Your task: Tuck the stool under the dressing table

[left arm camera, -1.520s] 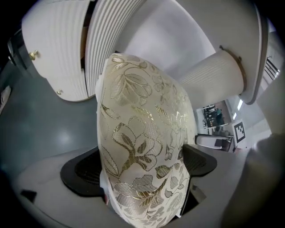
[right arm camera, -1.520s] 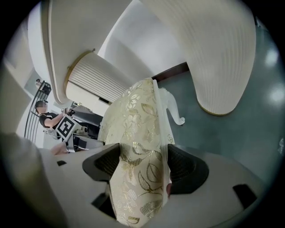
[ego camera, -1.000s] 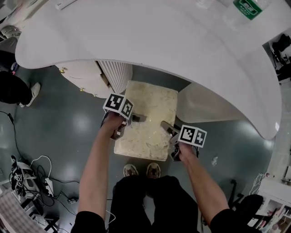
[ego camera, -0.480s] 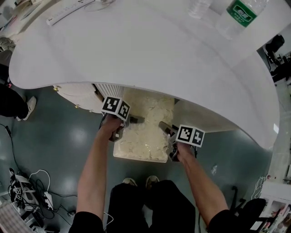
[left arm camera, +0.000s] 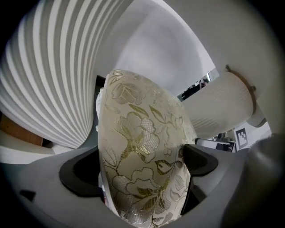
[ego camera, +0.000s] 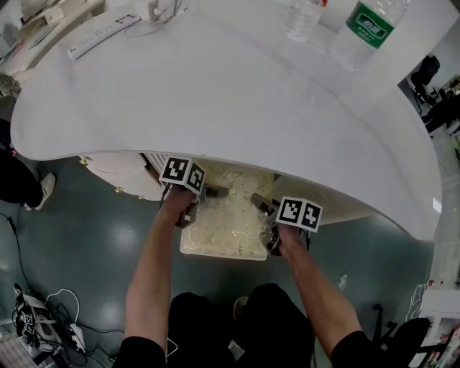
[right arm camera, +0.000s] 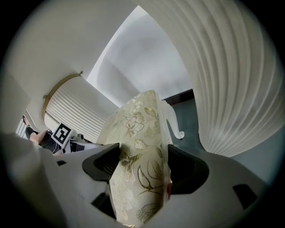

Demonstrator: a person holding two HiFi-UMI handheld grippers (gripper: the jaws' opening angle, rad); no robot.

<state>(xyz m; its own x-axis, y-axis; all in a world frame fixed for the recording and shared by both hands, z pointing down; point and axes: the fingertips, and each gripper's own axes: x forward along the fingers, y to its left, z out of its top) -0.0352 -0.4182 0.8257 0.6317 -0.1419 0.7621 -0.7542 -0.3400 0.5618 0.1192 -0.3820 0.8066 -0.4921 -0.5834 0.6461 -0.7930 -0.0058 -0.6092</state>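
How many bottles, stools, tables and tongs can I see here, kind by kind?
bottles: 2 (green-label bottle, clear bottle)
stool: 1
table: 1
tongs: 2 (left tongs, right tongs), both shut on the stool
total: 6

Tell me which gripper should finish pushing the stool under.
Right, marginally: the right gripper clamps the stool farther back, while the left gripper, also clamped on it, sits right at the edge of the dressing table.
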